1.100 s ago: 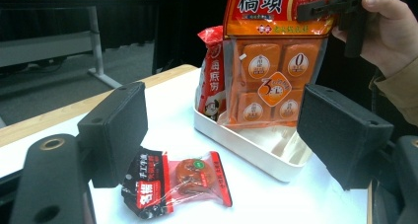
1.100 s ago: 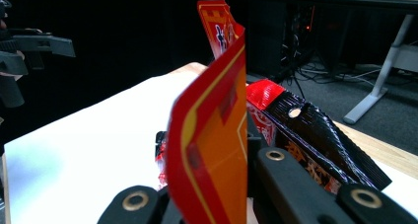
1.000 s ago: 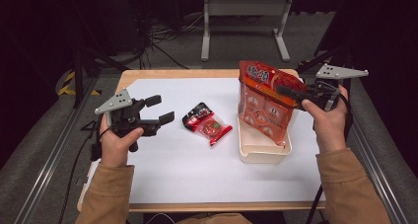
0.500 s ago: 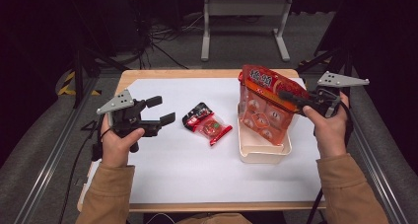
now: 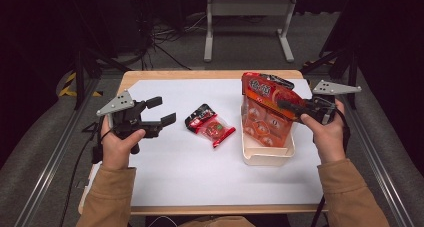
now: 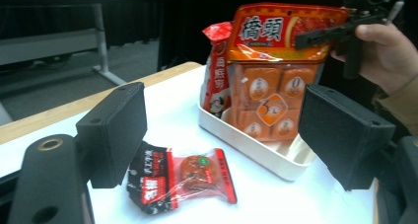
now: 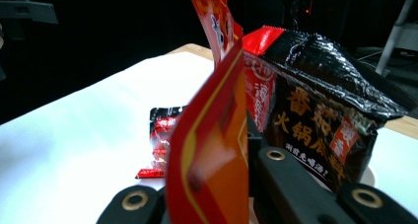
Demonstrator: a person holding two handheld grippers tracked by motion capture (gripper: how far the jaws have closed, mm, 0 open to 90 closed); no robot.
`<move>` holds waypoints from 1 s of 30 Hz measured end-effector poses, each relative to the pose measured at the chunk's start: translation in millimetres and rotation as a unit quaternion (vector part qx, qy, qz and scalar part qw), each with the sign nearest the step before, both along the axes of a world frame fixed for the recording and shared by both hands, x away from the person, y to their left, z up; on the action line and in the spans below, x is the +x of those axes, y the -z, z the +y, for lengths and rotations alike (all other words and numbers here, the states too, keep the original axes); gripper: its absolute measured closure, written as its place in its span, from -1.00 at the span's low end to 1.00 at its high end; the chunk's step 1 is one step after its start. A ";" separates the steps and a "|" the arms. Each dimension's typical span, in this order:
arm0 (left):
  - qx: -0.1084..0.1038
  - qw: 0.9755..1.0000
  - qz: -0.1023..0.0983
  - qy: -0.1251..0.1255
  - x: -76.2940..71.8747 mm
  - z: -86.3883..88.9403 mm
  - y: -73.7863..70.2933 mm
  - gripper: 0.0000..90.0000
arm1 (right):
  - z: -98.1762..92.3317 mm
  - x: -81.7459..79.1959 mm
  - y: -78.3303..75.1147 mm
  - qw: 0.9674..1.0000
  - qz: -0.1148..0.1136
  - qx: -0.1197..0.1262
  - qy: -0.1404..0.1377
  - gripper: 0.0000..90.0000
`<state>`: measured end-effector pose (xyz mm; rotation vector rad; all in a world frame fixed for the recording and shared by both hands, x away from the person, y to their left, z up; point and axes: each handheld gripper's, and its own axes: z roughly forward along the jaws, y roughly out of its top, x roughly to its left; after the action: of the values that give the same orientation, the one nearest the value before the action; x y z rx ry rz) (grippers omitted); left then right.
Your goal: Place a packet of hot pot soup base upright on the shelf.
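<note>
Paper covering the table (image 5: 165, 182) is lying bare nearest the person; on it, a small red snack packet (image 5: 210, 128) is resting flat between the two hands. Left gripper (image 5: 161, 111) is hovering beside it, jaws spread wide and holding nothing. Right gripper (image 5: 286, 105) is clenching the top edge of the orange bag (image 5: 265, 118), which is standing lengthwise upright in the white tray (image 5: 267, 156), top leaning away, with a black pouch (image 7: 320, 110) just beyond.

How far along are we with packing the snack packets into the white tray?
Done: a red packet and a black packet stand in the white tray. In hand: the right claw holds the orange pouch over the tray. Left: the small red-and-black packet on the table; the left claw is open.
</note>
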<state>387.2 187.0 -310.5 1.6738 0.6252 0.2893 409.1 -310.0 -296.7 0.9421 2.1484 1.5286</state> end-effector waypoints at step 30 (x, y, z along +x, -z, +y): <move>0.069 0.996 0.037 -0.031 28.4 -21.5 19.6 -0.86 | -28.6 -24.2 13.7 0.998 -0.023 0.033 0.049 0.03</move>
<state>415.6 165.5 -330.1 1.8060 0.7272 0.3213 384.9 -338.6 -310.4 1.0088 2.0015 1.5680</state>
